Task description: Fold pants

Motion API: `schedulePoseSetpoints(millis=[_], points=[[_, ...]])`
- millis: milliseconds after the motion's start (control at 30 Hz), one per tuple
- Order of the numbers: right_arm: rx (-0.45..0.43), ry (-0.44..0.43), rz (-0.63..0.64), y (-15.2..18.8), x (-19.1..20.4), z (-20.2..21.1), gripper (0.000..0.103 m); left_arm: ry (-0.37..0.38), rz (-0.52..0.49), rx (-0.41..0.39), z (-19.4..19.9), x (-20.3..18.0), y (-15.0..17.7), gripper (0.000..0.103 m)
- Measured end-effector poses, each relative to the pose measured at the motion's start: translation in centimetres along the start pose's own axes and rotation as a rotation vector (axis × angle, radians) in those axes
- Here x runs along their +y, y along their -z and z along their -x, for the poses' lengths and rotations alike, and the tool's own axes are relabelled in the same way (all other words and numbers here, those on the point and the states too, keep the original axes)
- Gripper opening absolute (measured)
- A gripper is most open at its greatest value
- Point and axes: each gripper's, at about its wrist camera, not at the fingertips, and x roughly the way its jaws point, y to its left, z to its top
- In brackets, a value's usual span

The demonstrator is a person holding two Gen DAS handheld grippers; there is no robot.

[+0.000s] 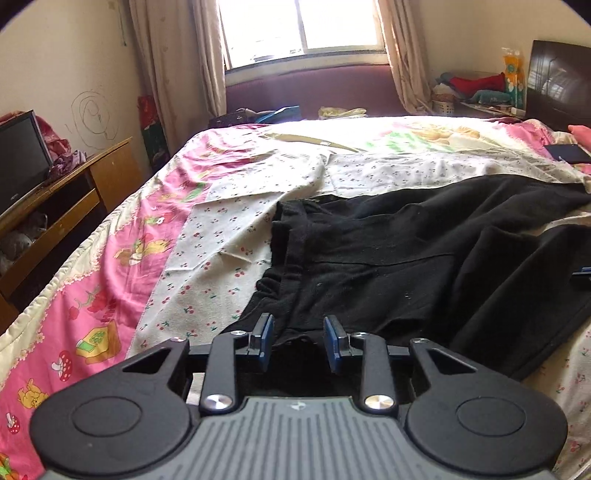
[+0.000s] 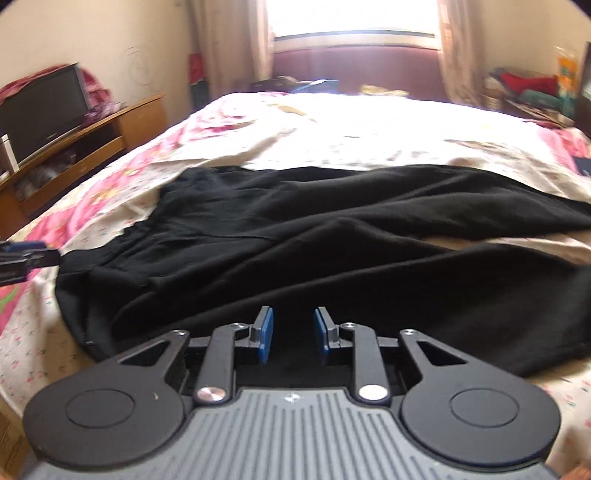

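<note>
Pants (image 1: 406, 251) spread black on bed (image 1: 110, 295), ahead of both grippers.
Left gripper (image 1: 298, 341) and right gripper (image 2: 293, 334): narrow gap, nothing held.

A bed (image 1: 110, 288) fills the middle of the room, its far end under a window (image 1: 303, 26) with a curtain (image 1: 177, 59) at each side. Pants (image 1: 424, 258) lie spread across the near part of the bed, waistband to the left, legs running right. Left of the bed stands a wooden stand (image 1: 74, 199) with a television (image 1: 22, 155) on it. A heap of clothes (image 1: 476, 86) sits in the far right corner. Two grippers hover at the bed's near edge, the left gripper (image 1: 298, 341) over the waistband, the right gripper (image 2: 293, 334) over a leg.
</note>
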Motion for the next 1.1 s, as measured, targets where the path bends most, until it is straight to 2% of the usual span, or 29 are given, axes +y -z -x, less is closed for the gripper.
schedulePoseSetpoints(millis=[67,167,233,333,467,533,600,633,667,700,733,800,833,900,967,1033,1100], points=[[-0.024,0.142,-0.117,0.4,-6.0,1.7,0.025,0.056,-0.031,-0.015,-0.1,-3.3,-0.6,0.044],[-0.075,0.331,-0.266,1.6,-13.9,4.3,0.026,0.204,-0.044,0.003,-1.4,-9.3,-1.6,0.044],[-0.093,0.414,-0.373,2.6,-18.7,5.6,0.027,0.286,-0.062,0.019,-2.8,-13.6,-2.3,0.044],[-0.101,0.492,-0.527,3.9,-25.1,6.3,0.03,0.403,-0.102,0.045,-4.8,-19.7,-3.5,0.044],[-0.168,0.499,-0.693,4.6,-31.2,5.9,0.04,0.499,-0.195,0.049,-6.9,-25.8,-4.8,0.044],[-0.208,0.449,-0.758,4.4,-33.6,5.0,0.044,0.532,-0.209,0.075,-8.1,-27.7,-5.4,0.044],[-0.226,0.385,-0.829,4.0,-35.3,3.5,0.044,0.565,-0.198,0.118,-8.9,-28.9,-5.8,0.044],[-0.231,0.368,-0.873,3.9,-35.8,2.8,0.039,0.578,-0.189,0.127,-8.9,-29.3,-5.8,0.044],[-0.232,0.372,-0.919,3.9,-36.0,2.5,0.017,0.584,-0.183,0.128,-8.8,-29.5,-5.9,0.044],[-0.229,0.363,-0.968,3.9,-36.4,2.5,0.003,0.584,-0.183,0.12,-8.5,-29.4,-5.9,0.044],[-0.233,0.339,-1.01,3.9,-36.7,2.9,0.004,0.575,-0.188,0.1,-8.0,-29.4,-5.9,0.044],[-0.266,0.348,-0.945,3.3,-36.1,4.6,0.004,0.544,-0.194,0.057,-6.8,-28.9,-5.6,0.044],[-0.286,0.379,-0.848,2.7,-35.0,6.2,0.004,0.534,-0.187,0.048,-6.4,-28.8,-5.4,0.044],[-0.306,0.431,-0.727,2.2,-33.7,8.6,0.003,0.534,-0.174,0.048,-5.8,-28.5,-4.8,0.045],[-0.292,0.503,-0.671,2.5,-33.2,9.5,0.003,0.513,-0.205,0.066,-6.0,-28.6,-4.0,0.047],[-0.225,0.581,-0.623,2.9,-33.5,8.3,0.003,0.496,-0.248,0.095,-6.5,-28.8,-3.0,0.047],[-0.084,0.593,-0.587,2.9,-33.6,6.3,0.005,0.475,-0.266,0.128,-7.0,-28.5,-2.2,0.047]])
